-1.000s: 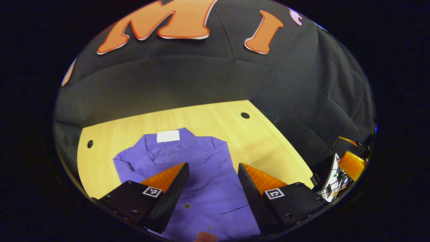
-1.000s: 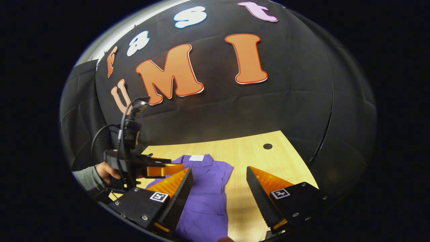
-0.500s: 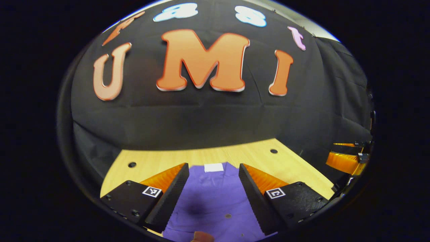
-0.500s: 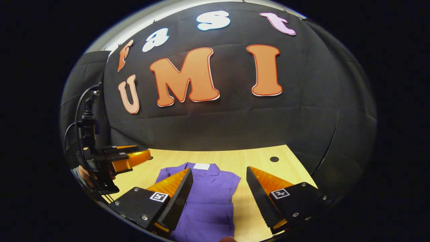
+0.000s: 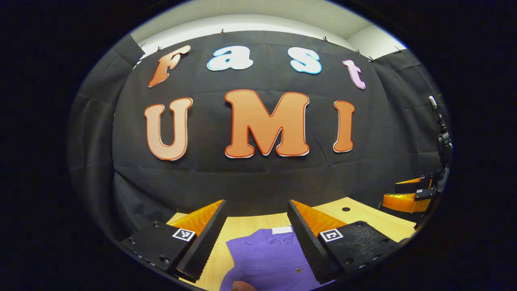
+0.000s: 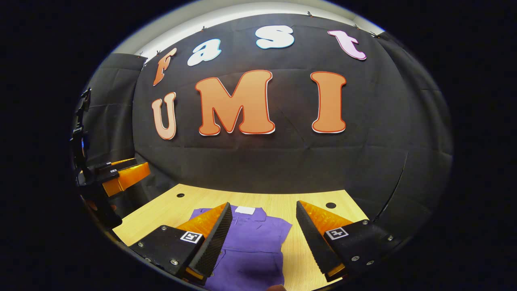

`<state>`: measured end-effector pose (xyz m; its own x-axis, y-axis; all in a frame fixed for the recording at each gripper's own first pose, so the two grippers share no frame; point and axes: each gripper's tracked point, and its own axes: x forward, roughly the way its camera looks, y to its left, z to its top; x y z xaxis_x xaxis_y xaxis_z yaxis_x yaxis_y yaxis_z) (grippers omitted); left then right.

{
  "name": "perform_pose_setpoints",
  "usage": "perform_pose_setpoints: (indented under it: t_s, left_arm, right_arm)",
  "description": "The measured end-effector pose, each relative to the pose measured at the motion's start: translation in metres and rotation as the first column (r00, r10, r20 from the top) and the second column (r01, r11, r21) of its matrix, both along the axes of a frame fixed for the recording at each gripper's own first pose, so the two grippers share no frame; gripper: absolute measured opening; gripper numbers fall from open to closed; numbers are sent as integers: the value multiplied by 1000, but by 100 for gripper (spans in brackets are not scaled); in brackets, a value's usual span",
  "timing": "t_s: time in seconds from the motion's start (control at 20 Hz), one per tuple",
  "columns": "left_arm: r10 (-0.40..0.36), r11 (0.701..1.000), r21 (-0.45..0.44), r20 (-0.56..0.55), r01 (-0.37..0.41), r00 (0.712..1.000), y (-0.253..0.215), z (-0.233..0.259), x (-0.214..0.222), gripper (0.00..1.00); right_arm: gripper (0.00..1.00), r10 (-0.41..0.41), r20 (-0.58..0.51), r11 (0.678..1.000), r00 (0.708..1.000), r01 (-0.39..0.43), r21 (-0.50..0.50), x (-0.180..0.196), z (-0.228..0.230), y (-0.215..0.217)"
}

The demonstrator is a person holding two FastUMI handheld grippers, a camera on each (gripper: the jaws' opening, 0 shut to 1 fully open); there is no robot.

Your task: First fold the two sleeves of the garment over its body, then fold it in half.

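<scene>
In the left gripper view, the left gripper [image 5: 256,226] is held above the table with its two fingers spread wide and nothing between them; the orange-faced, black-toothed fingers [image 5: 204,232] frame the scene from the bottom of the view. Between and just beyond them lies the purple garment [image 5: 266,258], flat on the light wooden table [image 5: 363,220], its collar end pointing away toward the black wall, with a white tag [image 5: 282,230] at the neck and small buttons down the front. Its near end runs out of the view at the bottom. The side seen here is narrow and straight-edged, with no sleeve sticking out over the wood. A dark round hole [image 5: 345,209] sits in the table toward the far right. At the right edge of this view the right gripper [image 5: 408,196] shows from the side, raised off the table, well apart from the garment. In the right gripper view, the right gripper [image 6: 262,226] is likewise released, its fingers [image 6: 319,232] wide apart and empty, hovering over the near part of the garment [image 6: 250,246]. The garment lies in a compact shape in the middle of the table [image 6: 161,206], the tag [image 6: 244,209] at its far end. At the left edge of this view the left gripper [image 6: 121,176] is seen side-on, lifted clear of the table.
</scene>
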<state>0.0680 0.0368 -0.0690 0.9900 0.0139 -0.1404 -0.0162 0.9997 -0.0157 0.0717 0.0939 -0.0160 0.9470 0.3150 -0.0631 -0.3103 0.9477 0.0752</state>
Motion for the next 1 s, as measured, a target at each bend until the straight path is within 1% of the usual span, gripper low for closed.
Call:
perform_pose_setpoints:
  t_s: [0.05, 0.1, 0.15, 0.25, 0.35, 0.4, 0.5, 0.6, 0.7, 0.8, 0.85, 0.95, 1.0]
  left_arm:
    - [13, 1000, 25, -14, -13, 1000, 6, -7, -9, 96]
    - [28, 999, 45, -33, -27, 999, 11, -19, -19, 95]
    - [39, 998, 58, -53, -36, 998, 14, -29, -26, 93]
    - [57, 997, 66, -102, -50, 993, 21, -48, -34, 95]
    - [80, 995, 66, -156, -70, 985, 31, -65, -41, 94]
    - [93, 995, 63, -184, -82, 979, 35, -74, -48, 94]
    - [94, 995, 64, -252, -80, 963, 39, -94, -62, 93]
    - [97, 994, 84, -334, -73, 938, 45, -118, -75, 93]
    - [91, 994, 87, -424, -59, 901, 49, -145, -92, 94]
    - [82, 996, 75, -502, -51, 861, 51, -167, -111, 94]
    - [80, 996, 68, -536, -52, 840, 52, -178, -120, 94]
    - [75, 997, 53, -604, -54, 793, 54, -198, -139, 94]
    - [70, 998, 46, -632, -53, 772, 55, -207, -148, 94]
  right_arm:
    - [95, -1, -19, 1000, 1000, 1, -4, -2, -8, -3]
    - [95, 0, -45, 1000, 999, 0, -12, -4, -18, -4]
    - [95, -4, -67, 1000, 998, 3, -21, -6, -27, -6]
    - [95, -14, -102, 999, 995, 10, -45, -11, -42, -11]
    - [95, -22, -151, 997, 988, 11, -75, -18, -61, -14]
    - [95, -21, -178, 996, 984, 6, -84, -23, -71, -15]
    - [95, -17, -243, 996, 970, -5, -88, -31, -88, -15]
    - [95, -16, -332, 994, 943, -20, -105, -41, -113, -14]
    - [95, -20, -411, 993, 911, -31, -115, -46, -137, -12]
    - [95, -13, -501, 993, 865, -49, -110, -57, -158, -6]
    - [95, -5, -553, 992, 833, -65, -106, -68, -176, -5]
    - [95, -5, -625, 990, 781, -83, -111, -89, -204, -12]
    - [95, -9, -647, 990, 763, -86, -115, -94, -215, -12]
